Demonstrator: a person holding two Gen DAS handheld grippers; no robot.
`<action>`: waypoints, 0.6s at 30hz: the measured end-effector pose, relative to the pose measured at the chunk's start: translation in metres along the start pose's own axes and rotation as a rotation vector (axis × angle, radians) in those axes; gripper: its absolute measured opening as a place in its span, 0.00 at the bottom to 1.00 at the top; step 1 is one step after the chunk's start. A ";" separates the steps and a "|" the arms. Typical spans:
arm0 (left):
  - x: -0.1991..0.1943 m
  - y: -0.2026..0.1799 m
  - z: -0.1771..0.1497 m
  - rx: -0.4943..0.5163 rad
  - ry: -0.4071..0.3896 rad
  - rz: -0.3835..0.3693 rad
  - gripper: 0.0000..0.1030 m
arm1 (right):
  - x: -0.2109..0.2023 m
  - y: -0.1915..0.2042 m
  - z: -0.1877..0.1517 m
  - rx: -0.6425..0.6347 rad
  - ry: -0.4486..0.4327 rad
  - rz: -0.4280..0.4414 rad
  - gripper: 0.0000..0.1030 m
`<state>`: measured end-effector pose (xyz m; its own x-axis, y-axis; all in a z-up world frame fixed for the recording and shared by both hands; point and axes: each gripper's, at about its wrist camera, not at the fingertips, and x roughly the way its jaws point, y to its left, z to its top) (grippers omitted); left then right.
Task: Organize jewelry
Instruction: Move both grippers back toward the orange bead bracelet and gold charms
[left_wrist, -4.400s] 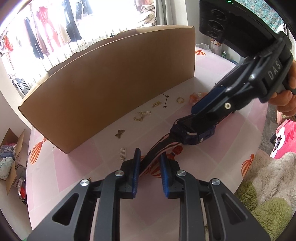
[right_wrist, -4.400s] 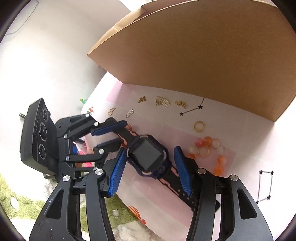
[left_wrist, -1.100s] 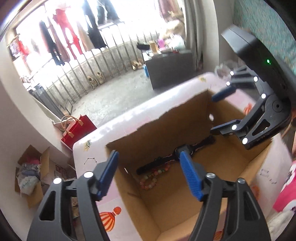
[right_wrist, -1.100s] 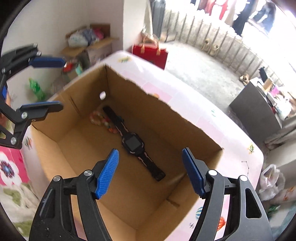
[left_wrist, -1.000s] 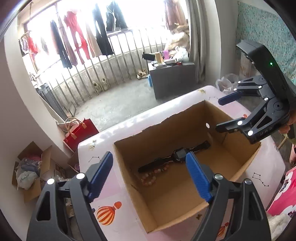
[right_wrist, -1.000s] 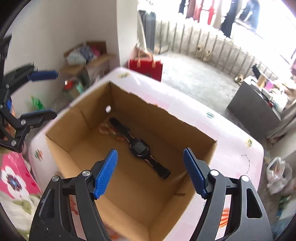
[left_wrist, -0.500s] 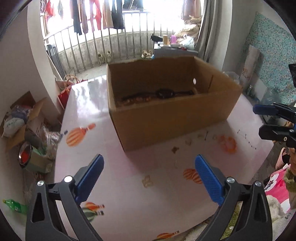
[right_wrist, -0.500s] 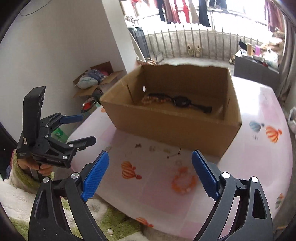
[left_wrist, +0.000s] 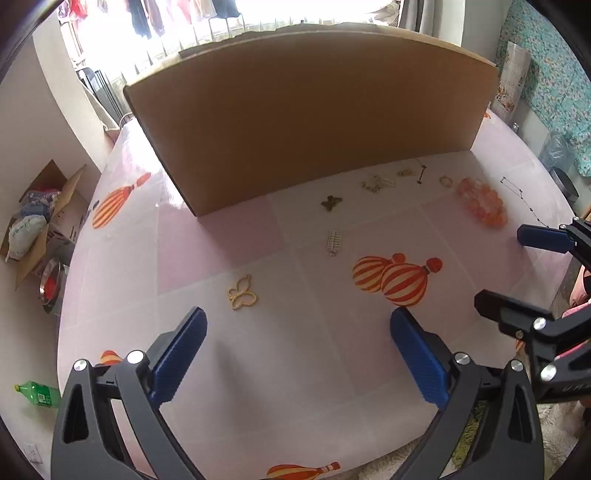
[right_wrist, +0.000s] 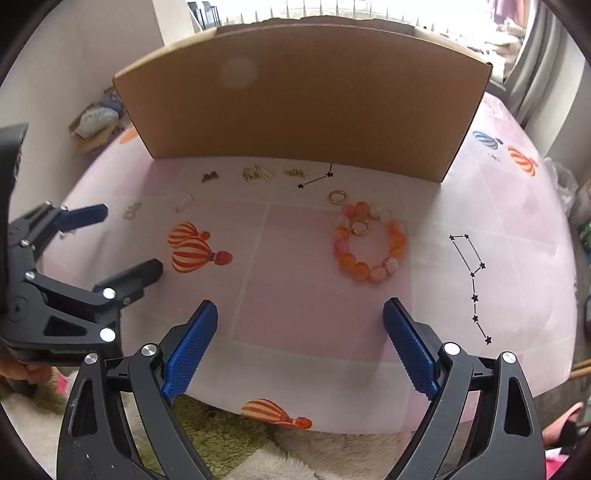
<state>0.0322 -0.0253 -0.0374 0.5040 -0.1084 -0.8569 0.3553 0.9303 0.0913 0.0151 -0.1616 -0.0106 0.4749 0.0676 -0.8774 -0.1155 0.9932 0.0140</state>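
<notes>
Both hand-held grippers, left (left_wrist: 297, 347) and right (right_wrist: 300, 341), hang empty with jaws just spread wide above the tabletop (right_wrist: 295, 295), near the bead bracelet (right_wrist: 369, 242).

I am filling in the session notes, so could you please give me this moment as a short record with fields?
surface: table with pink balloon-print cloth
container: cardboard box at the far side, inside hidden
largest loose piece: orange bead bracelet
rings: one gold ring inside the bracelet loop, another just beyond it
small pieces: gold butterfly charm, small comb-like clip
left claw: open, empty
right claw: open, empty
</notes>
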 end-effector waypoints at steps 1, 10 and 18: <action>0.000 0.001 -0.001 -0.007 0.000 -0.007 0.95 | 0.001 0.004 0.000 -0.017 -0.001 -0.022 0.86; 0.003 0.004 0.001 -0.044 0.024 -0.037 0.96 | 0.007 0.015 0.001 -0.006 -0.007 -0.025 0.92; 0.004 0.004 0.005 -0.055 0.038 -0.041 0.96 | 0.016 0.010 -0.008 -0.007 -0.012 -0.025 0.92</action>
<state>0.0396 -0.0237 -0.0376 0.4594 -0.1346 -0.8780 0.3308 0.9433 0.0285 0.0139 -0.1512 -0.0282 0.4879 0.0443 -0.8718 -0.1100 0.9939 -0.0111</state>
